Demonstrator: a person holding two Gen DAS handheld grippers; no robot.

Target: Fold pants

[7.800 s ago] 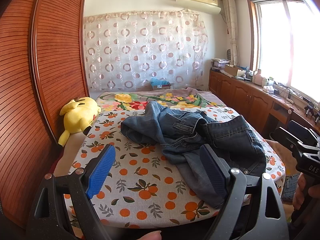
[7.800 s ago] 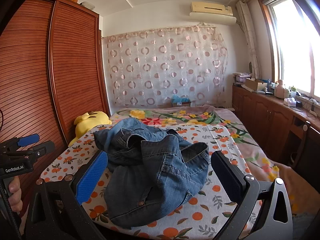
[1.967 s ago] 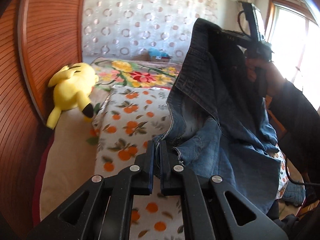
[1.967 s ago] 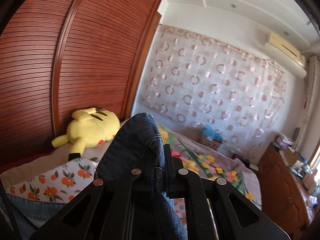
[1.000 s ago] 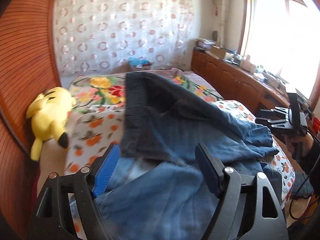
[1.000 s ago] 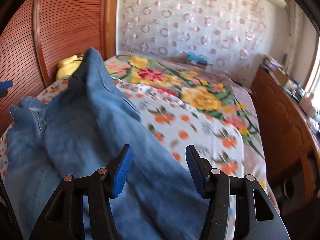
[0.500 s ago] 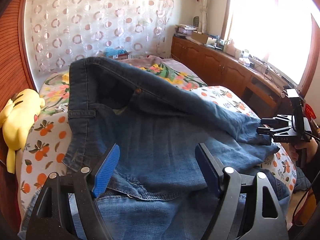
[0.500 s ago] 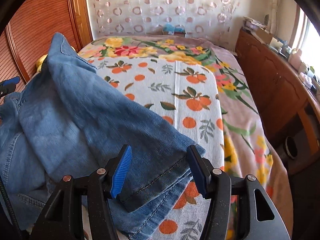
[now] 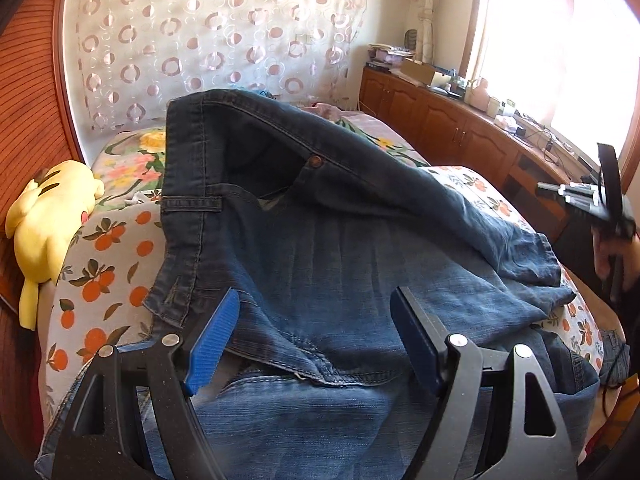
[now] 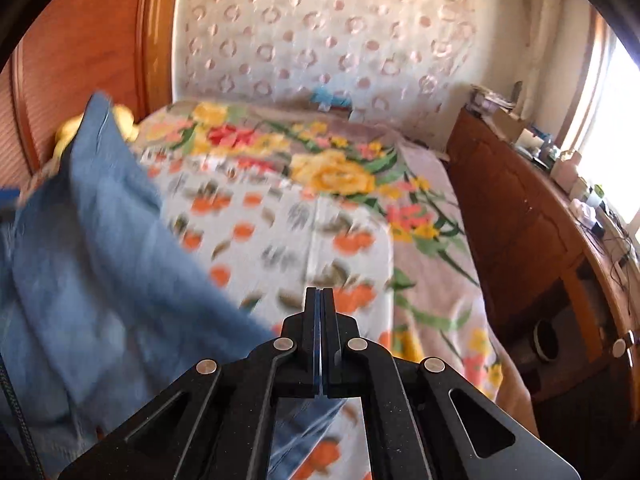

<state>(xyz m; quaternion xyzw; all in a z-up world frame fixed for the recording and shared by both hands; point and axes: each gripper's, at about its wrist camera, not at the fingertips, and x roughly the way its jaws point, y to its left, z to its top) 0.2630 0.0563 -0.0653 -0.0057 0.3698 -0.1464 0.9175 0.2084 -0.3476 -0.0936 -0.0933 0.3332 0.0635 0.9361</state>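
Half a second back the right gripper (image 10: 321, 300) stood with its jaws apart over a jeans hem; now they are pressed flat together with nothing between them, and the blurred view shows the denim lying off at 9 o'clock rather than under the tips. Seen from the left wrist, that gripper is up in the air at 3 o'clock, clear of the cloth.

The left gripper (image 9: 316, 332) has its jaws wide — blue pads hovering over the waistband area, gripping nothing. The jeans (image 9: 320, 248) lie spread across the bed (image 9: 100, 264), waistband rumpled and standing up toward 12 o'clock, one dark leg trailing toward 3 o'clock. A yellow plush toy (image 9: 48, 220) sits at 9 o'clock against the wardrobe.

Judging by this, the pants are laid out but not yet flat — neither tool holds them, so smoothing or a fresh grasp likely comes before any fold.
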